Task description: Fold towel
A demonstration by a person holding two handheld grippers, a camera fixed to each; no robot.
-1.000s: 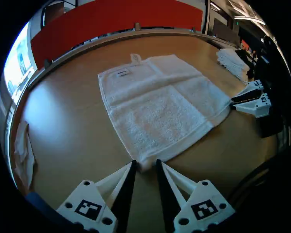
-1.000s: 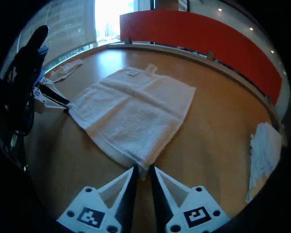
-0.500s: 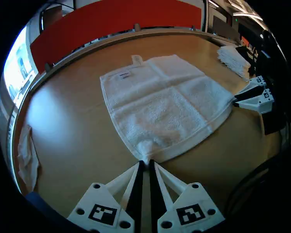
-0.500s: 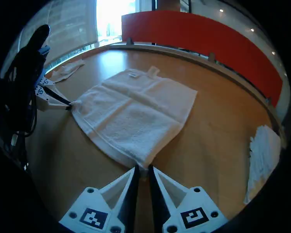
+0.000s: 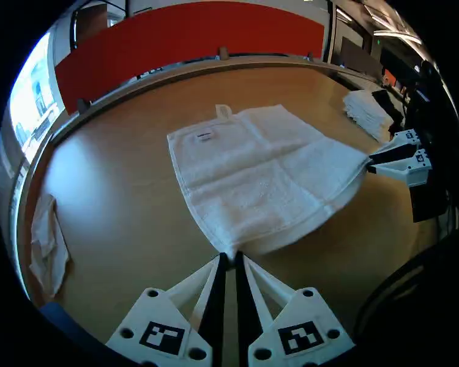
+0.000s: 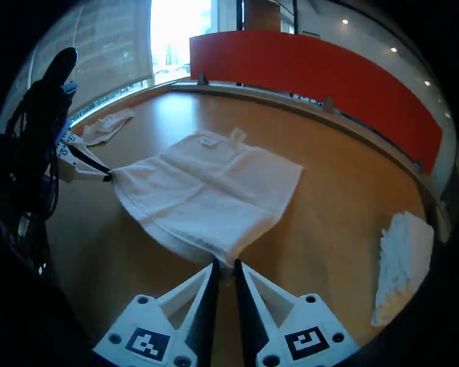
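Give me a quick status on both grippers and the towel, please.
Left gripper shut on towel corner. Right gripper shut on adjacent corner. Near edge raised off table. Stacked cloths lie aside.

blown-out window [image 6: 180, 37] glare, dim room corners, fisheye-bent edges (slight blur on towel [image 5: 266, 177])

Towel [image 5: 266, 177] near edge motion-blurred, label [image 5: 204, 136] too small

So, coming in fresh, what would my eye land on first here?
The white terry towel spread in the middle of the light-brown wooden table, two of its corners pinched by the left gripper and the right gripper. Behind it, a bright red panel runs along the table's far edge.
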